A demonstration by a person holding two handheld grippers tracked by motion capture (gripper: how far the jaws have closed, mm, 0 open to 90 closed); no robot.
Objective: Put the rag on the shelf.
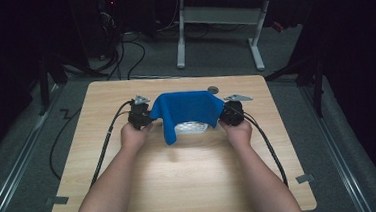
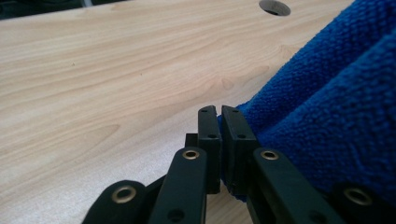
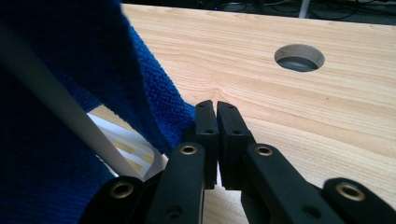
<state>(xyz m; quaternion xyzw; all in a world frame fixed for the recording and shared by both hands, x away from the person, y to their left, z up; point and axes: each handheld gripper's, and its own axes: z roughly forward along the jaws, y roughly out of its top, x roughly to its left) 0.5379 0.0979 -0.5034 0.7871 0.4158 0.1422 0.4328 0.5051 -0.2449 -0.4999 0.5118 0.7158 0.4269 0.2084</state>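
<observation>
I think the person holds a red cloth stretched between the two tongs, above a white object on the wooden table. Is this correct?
Not fully: the cloth is blue, not red, as the high view shows. The rest holds: the left tongs and the right tongs each pinch an edge of it, and it hangs between them above a white object on the wooden table.

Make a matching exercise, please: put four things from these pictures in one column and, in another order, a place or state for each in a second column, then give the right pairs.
Things:
1. blue terry cloth
2. white plastic-wrapped item
3. round hole in the light wooden table top
4. left gripper

Places or states:
A. lies on the table under the hanging cloth
B. shut on one corner of the cloth
C. held up between both grippers, sagging in the middle
D. behind the cloth, near the table's far edge

Pairs: 1-C, 2-A, 3-D, 4-B
</observation>
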